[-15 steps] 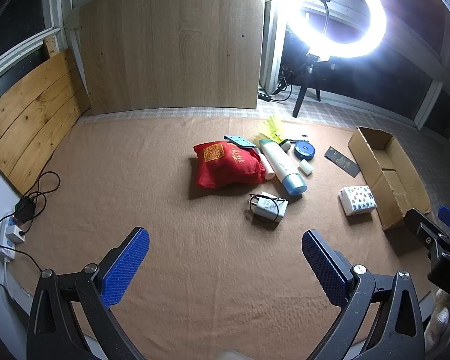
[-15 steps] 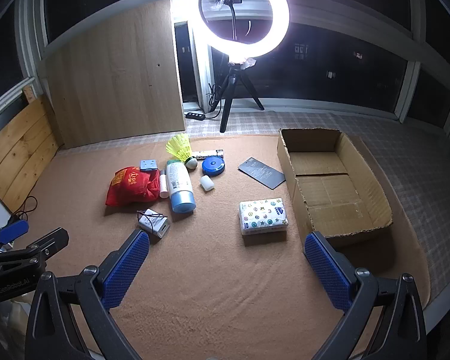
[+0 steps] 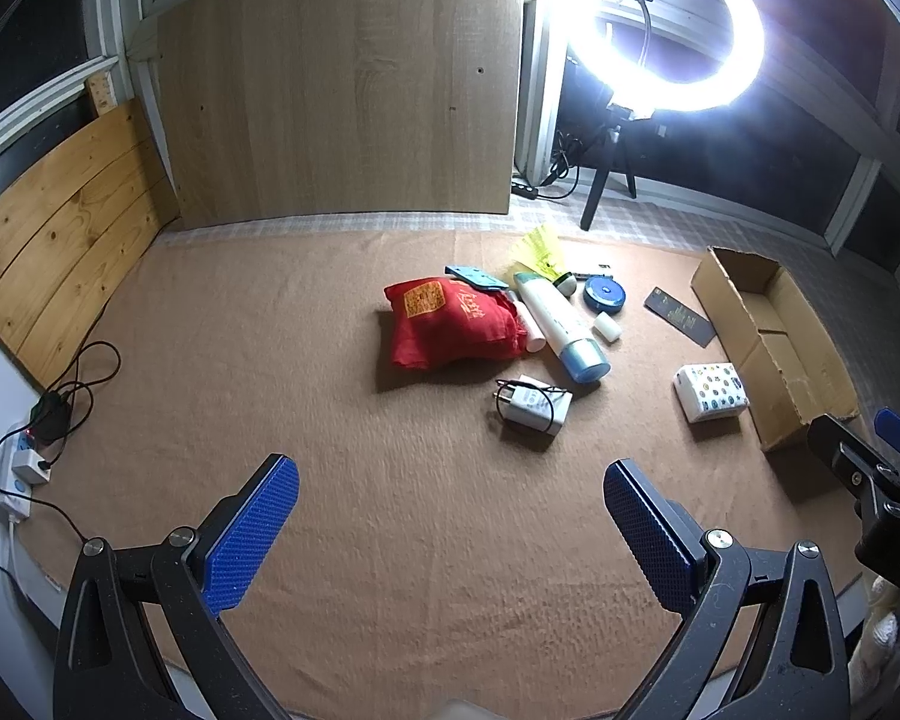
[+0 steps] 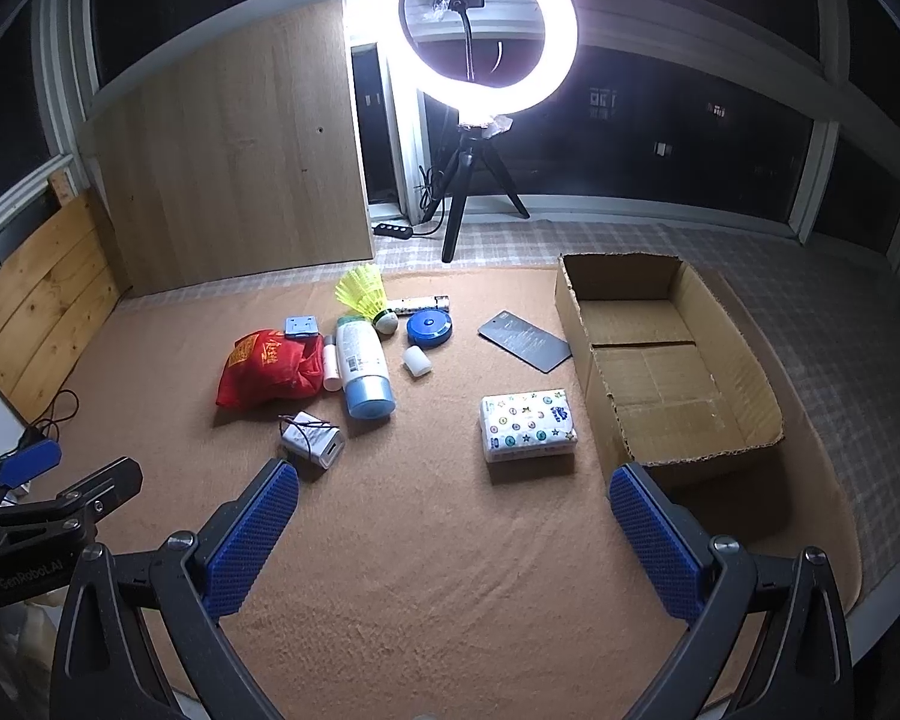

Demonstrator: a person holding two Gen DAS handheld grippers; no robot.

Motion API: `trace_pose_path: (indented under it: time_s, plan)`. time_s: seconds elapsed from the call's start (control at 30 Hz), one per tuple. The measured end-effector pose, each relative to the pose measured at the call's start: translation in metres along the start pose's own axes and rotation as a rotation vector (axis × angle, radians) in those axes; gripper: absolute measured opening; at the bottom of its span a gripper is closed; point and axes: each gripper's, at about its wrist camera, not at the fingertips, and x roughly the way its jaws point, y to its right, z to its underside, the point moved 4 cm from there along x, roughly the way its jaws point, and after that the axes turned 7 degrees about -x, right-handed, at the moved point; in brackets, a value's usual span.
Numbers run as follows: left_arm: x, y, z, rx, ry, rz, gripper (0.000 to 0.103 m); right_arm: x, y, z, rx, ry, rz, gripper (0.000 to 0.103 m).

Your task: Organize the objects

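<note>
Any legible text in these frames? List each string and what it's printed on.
"GenRobot.AI": on the black body of the left tool, seen in the right wrist view.
"DA": cut-off letters on the black body of the right tool, at the left wrist view's edge.
Red fabric bag: gold characters, too blurred to read.
White-and-blue bottle: label print too small.
Dark flat card: print too small.
White patterned tissue pack: blue logo unreadable.

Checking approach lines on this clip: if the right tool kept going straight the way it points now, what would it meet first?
Probably bare mat. The right tool is open and empty, angled down at the brown mat; nothing lies between its fingers. The nearest item further along is the patterned tissue pack, slightly right of centre, though depth is hard to judge.
</note>
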Motion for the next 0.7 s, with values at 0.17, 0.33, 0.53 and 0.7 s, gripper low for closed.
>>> trace_pose_path:
  time_s: [0.17, 0.33, 0.53, 0.7]
  plan:
    - [0.0001, -0.0005, 0.0003, 0.001, -0.005, 0.002, 0.103, 0.0017, 0.0003, 0.0018, 0.008, -0.009, -0.002, 0.103]
    - [0.0009, -0.0026, 0.0015, -0.002, -0.008, 0.0, 0.103, 0.0032, -0.001, 0.003, 0.007, -0.014, -0.008, 0.103]
    - [0.0018, -0.0028, 0.0005, -0.002, -0.008, 0.0, 0.103, 0.0057, -0.0014, 0.0026, 0.01, -0.016, -0.012, 0.103]
    - [0.004, -0.0033, -0.0014, -0.001, -0.01, 0.0, 0.103, 0.0084, -0.0017, 0.0023, 0.009, -0.017, -0.015, 0.103]
